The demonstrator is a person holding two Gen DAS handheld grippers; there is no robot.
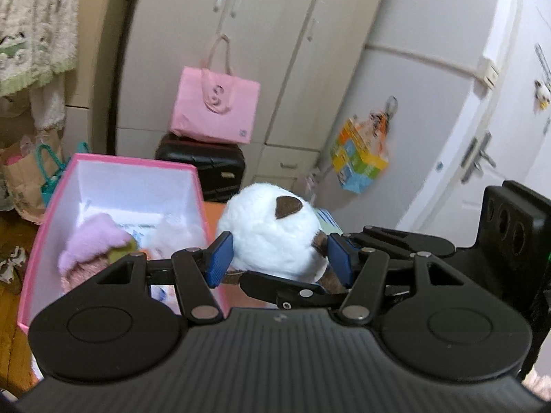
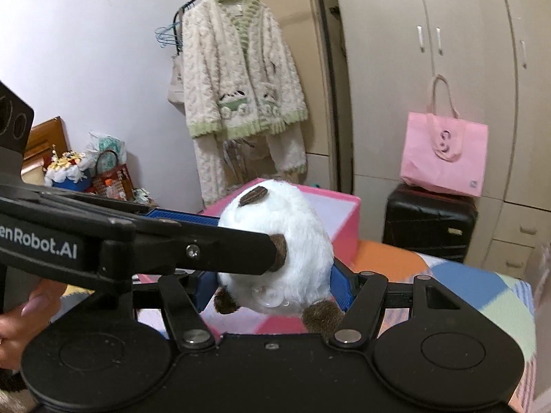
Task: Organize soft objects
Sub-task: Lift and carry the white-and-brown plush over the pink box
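plush toy [image 2: 275, 251] face hidden; pink box [image 1: 51, 227] contents partly blocked.

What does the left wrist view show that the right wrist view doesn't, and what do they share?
Only the left wrist view looks into the pink box, where a pink plush already lies, and shows the colourful bag hanging by the door.

Only the right wrist view shows the fleece jacket whole on its hanger and the person's hand.

Both show the white plush toy clamped between both pairs of jaws, the pink tote bag and the black suitcase.
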